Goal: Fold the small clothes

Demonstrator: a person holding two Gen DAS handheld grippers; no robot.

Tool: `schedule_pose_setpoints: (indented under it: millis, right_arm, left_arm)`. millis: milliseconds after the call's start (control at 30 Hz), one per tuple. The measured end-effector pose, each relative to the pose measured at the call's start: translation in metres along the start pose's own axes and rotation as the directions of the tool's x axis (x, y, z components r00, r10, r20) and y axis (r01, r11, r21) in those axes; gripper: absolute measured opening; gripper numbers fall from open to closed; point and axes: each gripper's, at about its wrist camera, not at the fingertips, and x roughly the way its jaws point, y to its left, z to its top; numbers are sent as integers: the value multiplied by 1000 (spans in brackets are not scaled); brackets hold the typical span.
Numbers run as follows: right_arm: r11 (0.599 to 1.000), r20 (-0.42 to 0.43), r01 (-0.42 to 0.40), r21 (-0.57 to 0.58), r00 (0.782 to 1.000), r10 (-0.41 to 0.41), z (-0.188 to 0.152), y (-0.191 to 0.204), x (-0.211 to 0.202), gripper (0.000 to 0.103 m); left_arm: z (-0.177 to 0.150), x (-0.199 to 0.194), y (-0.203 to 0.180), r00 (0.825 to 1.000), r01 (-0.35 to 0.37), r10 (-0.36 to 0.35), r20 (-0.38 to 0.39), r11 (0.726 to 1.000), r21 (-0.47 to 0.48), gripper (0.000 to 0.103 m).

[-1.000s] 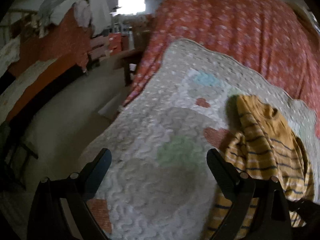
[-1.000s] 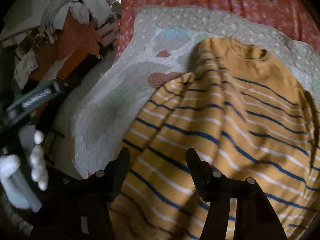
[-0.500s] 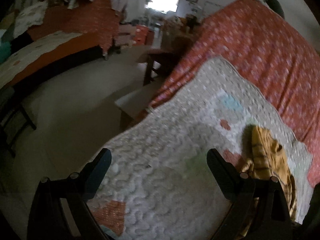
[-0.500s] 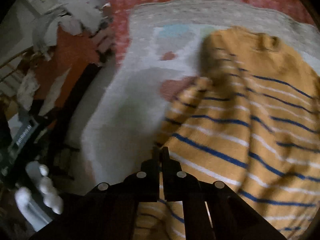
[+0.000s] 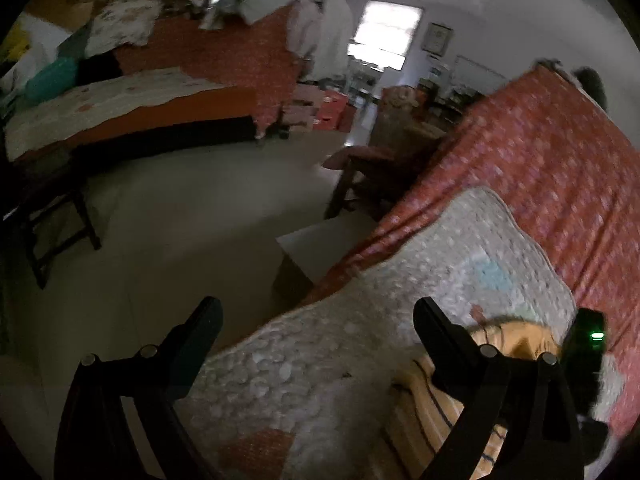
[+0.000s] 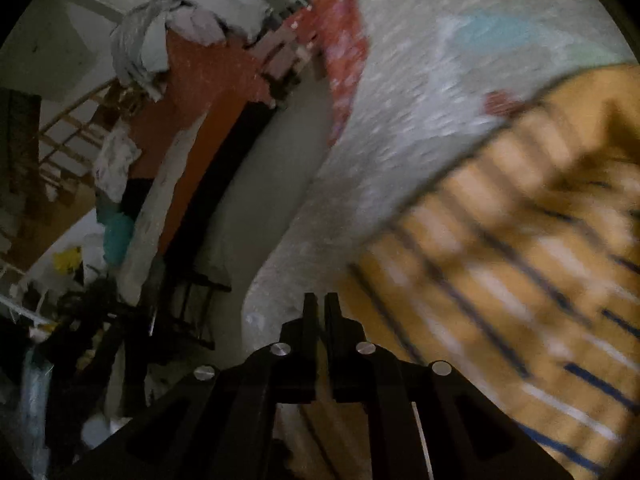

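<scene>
Left wrist view: hovering with left gripper (image 5: 316, 320) spread wide and gripping nothing, over the near edge of the quilt (image 5: 320, 380), looking mostly past the bed toward floor (image 5: 180, 220) and a low box (image 5: 320, 248) beside the red sheet (image 5: 540, 168). Lying rumpled at the lower right of the quilt, partly behind the right finger: the shirt (image 5: 436, 404), yellow with dark stripes, apart from the fingertips. Right wrist view: showing right gripper (image 6: 320, 308) with jaws pressed nearly together at the shirt's (image 6: 520, 248) near edge, with the quilt (image 6: 400, 100) spreading beyond; pinching cloth or merely closed beside it, impossible to tell through the blur, since no fabric shows between the tips. Judging progress: barely starting, with the shirt bunched and uneven, no clean fold visible; flattening, folding sleeves and body all remaining, and the left gripper needing to come onto the cloth.
</scene>
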Motion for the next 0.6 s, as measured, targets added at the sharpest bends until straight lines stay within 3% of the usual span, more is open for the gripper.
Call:
schedule_pose_setpoints:
  millis: [100, 167, 200, 300, 333, 367, 467, 500, 600]
  right_arm:
    - [995, 100, 92, 32, 991, -95, -18, -36, -79, 22]
    - [972, 173, 204, 114, 960, -221, -41, -78, -145, 28]
    - [951, 197, 263, 159, 936, -292, -53, -100, -173, 29]
    - [838, 197, 451, 308, 832, -519, -90, -169, -249, 30]
    - [806, 194, 486, 339, 802, -565, -96, -186, -268, 30]
    - [758, 186, 535, 373, 757, -626, -105, -208, -290, 30]
    - [686, 160, 615, 388, 688, -708, -100, -244, -315, 30]
    - [681, 162, 622, 387, 681, -714, -95, -254, -318, 31]
    - [685, 161, 611, 397, 689, -707, -66, -276, -306, 34]
  left_arm:
    - [-9, -9, -28, 999, 47, -49, 22, 994, 95, 96]
    - [-18, -15, -49, 996, 83, -88, 25, 982, 168, 96]
    - [-23, -17, -58, 994, 101, -106, 16, 975, 196, 96]
    - [-39, -20, -87, 988, 155, -152, -32, 948, 277, 96]
    - [-45, -22, -95, 986, 165, -159, -44, 940, 297, 96]
    - [-52, -23, -104, 985, 172, -162, -57, 932, 319, 96]
    - [-69, -24, -124, 980, 198, -171, -106, 914, 355, 96]
    - [-76, -24, -129, 978, 203, -168, -123, 909, 364, 96]
    - [-92, -19, -146, 974, 212, -159, -162, 894, 395, 96]
